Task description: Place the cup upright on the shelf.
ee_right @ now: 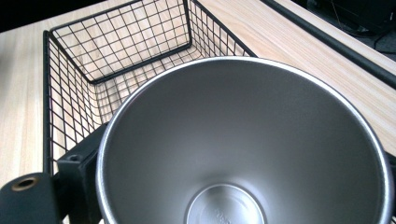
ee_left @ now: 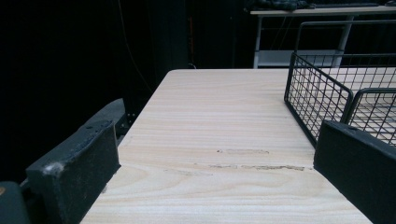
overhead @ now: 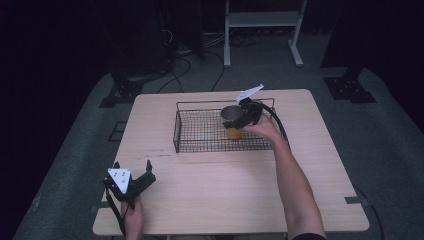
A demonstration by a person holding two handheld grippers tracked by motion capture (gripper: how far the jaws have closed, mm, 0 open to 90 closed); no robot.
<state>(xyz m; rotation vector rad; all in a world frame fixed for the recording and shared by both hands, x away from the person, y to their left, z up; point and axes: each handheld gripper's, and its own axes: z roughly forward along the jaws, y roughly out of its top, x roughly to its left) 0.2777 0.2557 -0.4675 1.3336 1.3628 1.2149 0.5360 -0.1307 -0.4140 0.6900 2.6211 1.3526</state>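
A shiny metal cup point(ee_right: 243, 140) is the main thing here. It is silver, smooth inside, wide at the rim and small at its round bottom. In the high view the cup point(overhead: 231, 114) sits over the black wire basket point(overhead: 200, 137), toward the basket's 2 o'clock corner, and something orange point(overhead: 233, 133) shows just under it; I cannot tell what that is. The right gripper point(overhead: 246, 116) holds the cup at its rim, with its jaws closed on the cup's sides, and the person's right hand point(overhead: 262, 127) is behind it. In the right gripper view the basket's far corner point(ee_right: 189, 46) lies at 11 o'clock from the cup. The basket rests on a light wooden table point(overhead: 225, 195), past the middle toward 12 o'clock. The left gripper point(overhead: 131, 176) is low over the table near the 7 o'clock corner, well apart from the basket, held by the left hand point(overhead: 134, 217). Its jaws are spread wide with nothing between them. In the left gripper view bare table point(ee_left: 224, 121) runs ahead, the table's edge is at 9 o'clock, and the basket's wall point(ee_left: 317, 93) stands at 2 o'clock. There is lots of open table between the left gripper and the basket.
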